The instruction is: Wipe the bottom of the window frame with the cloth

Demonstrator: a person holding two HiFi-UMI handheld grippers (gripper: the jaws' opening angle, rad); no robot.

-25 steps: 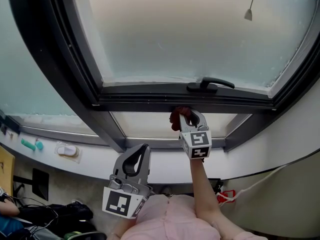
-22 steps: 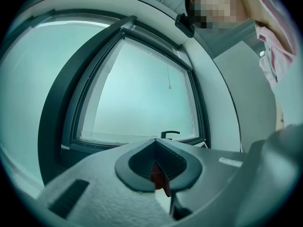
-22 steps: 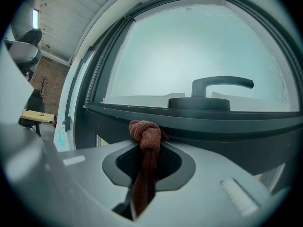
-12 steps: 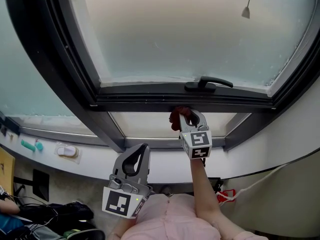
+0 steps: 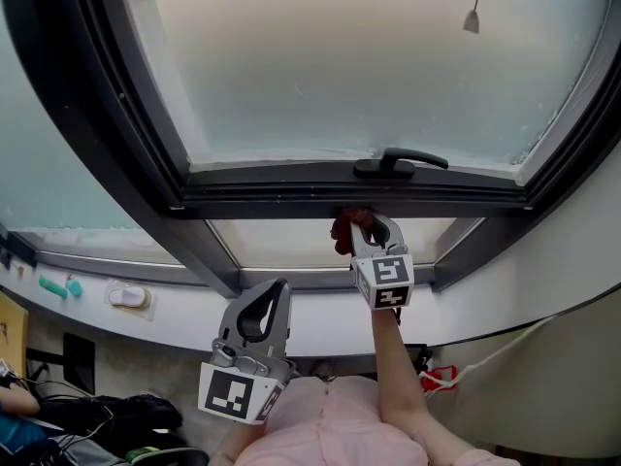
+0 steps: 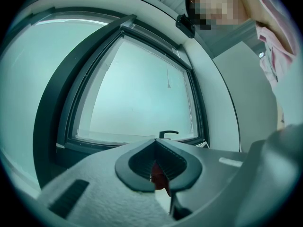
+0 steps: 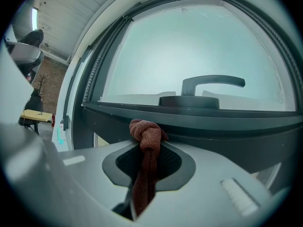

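- Rust-red cloth is nipped between the closed jaws of the right gripper; the strip runs up through the jaws and ends in a knot just past their tips.
- That knot presses against the underside of the dark bottom rail of the window frame, roughly mid-span in the head view.
- At 1 o'clock from the knot, the black window handle lies level on top of the same rail, with frosted glass behind it.
- A pull cord's small weight hangs before the glass, far out at 1 o'clock.
- At 7 o'clock from the right gripper, well apart from the frame, the left gripper is held low with its jaw tips together; a sliver of red shows through the gap behind the tips, and what it is cannot be made out.
- Out at 9 o'clock, the pale window sill carries a teal object and a small white object near it.
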